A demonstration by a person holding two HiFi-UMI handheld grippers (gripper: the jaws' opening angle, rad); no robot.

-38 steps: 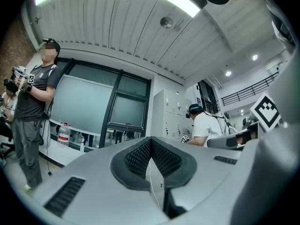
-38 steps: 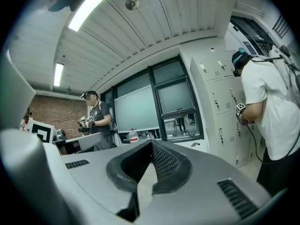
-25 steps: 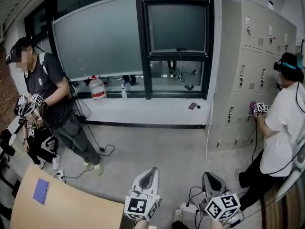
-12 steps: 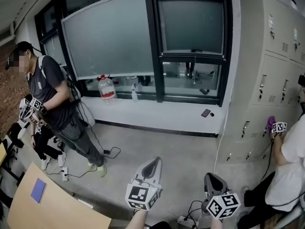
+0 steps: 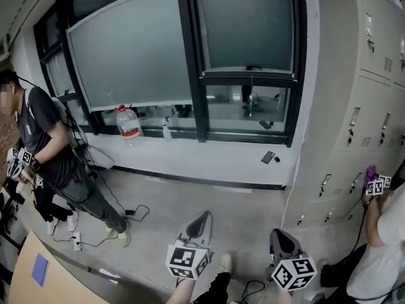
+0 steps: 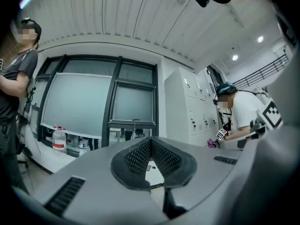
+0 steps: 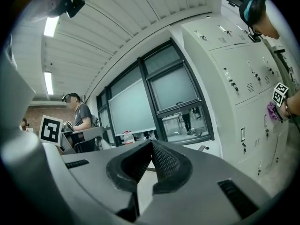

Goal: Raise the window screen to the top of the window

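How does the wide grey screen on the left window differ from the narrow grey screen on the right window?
The wide grey screen is broader than the narrow grey screen. The wide screen's lower edge reaches lower, leaving a thin strip of clear glass; the narrow screen's leaves a taller strip. A thin cord hangs below the narrow one only. Both are black-framed.

White windowsill (image 5: 209, 156), water jug (image 5: 128, 124), spray bottle (image 5: 166, 129), dark phone (image 5: 268, 157) lying on it

grey window screen (image 5: 247, 30), partway down the dark-framed window (image 5: 190, 75)
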